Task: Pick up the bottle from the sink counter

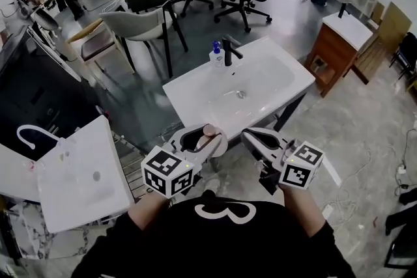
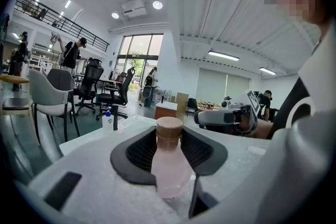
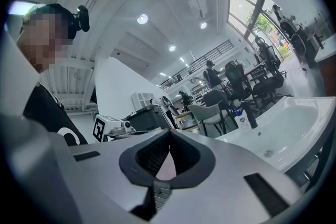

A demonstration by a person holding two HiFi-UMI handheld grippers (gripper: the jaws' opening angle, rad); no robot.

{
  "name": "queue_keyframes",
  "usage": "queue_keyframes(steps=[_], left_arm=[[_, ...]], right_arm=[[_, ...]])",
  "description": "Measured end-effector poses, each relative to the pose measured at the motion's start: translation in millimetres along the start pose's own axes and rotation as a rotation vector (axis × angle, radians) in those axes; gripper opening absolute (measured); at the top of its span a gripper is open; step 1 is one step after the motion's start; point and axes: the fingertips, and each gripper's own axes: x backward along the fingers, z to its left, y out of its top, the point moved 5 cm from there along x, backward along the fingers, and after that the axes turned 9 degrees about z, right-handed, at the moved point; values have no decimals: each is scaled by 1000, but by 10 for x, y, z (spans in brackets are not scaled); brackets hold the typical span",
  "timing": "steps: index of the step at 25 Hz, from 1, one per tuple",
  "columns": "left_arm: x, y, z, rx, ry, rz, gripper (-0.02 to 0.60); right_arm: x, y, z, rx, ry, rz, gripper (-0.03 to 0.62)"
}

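Note:
A pale pink bottle (image 2: pixel 169 168) with a tan cap stands upright between the dark pads of my left gripper (image 2: pixel 169 132), which is shut on it. In the head view the bottle (image 1: pixel 209 131) and left gripper (image 1: pixel 203 140) are held in the air just off the near edge of the white sink counter (image 1: pixel 189 93). My right gripper (image 1: pixel 253 138) hovers beside them with its jaws together and nothing in them. In the right gripper view its fingertips (image 3: pixel 169 132) touch. The bottle's lower half is hidden by the gripper body.
A black faucet (image 1: pixel 228 52) and a white soap dispenser (image 1: pixel 216 55) with a blue pump stand at the counter's far edge. A second white basin (image 1: pixel 81 172) lies at the left. Chairs (image 1: pixel 146 16) stand behind the counter, and a wooden cabinet (image 1: pixel 339 49) is at the right.

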Motion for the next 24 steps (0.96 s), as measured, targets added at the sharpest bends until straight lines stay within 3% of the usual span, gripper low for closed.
queue_keyframes(steps=[15,24], left_arm=[[167,65,-435,-26,5,-53,152],[192,-37,-606,-16,-3,-44,152]], right_arm=[[300,-21,289,52,4,-11,13],[393,-108,369,53,10,1,14]])
